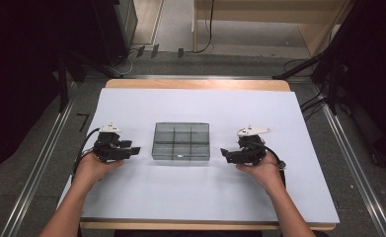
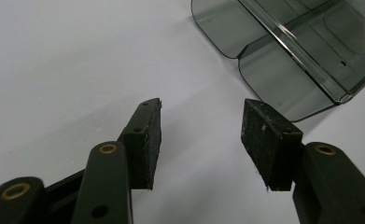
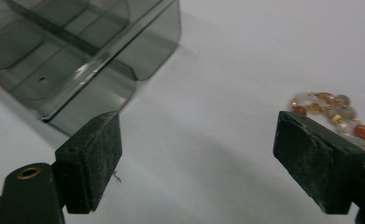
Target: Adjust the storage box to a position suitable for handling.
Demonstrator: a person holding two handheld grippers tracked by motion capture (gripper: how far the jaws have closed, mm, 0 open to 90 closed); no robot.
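A smoky clear plastic box (image 1: 180, 157) with several compartments lies in the middle of the white sheet. My left gripper (image 1: 134, 149) rests to its left, pointing at it, and stands open with nothing between its jaws. In the left gripper view the gripper (image 2: 202, 109) faces a rounded corner of the box (image 2: 283, 79). At the box's right, my right gripper (image 1: 225, 154) points toward it and is wide open and empty. In the right gripper view the gripper (image 3: 196, 121) has the box (image 3: 91, 51) at upper left. A beaded bracelet (image 3: 329, 105) with orange, white and gold beads lies partly hidden behind the right-hand pad.
A white sheet (image 1: 195, 106) covers most of the wooden table (image 1: 195, 84). Dark stands and cables flank the table on the floor. A person's forearms come in from the bottom edge.
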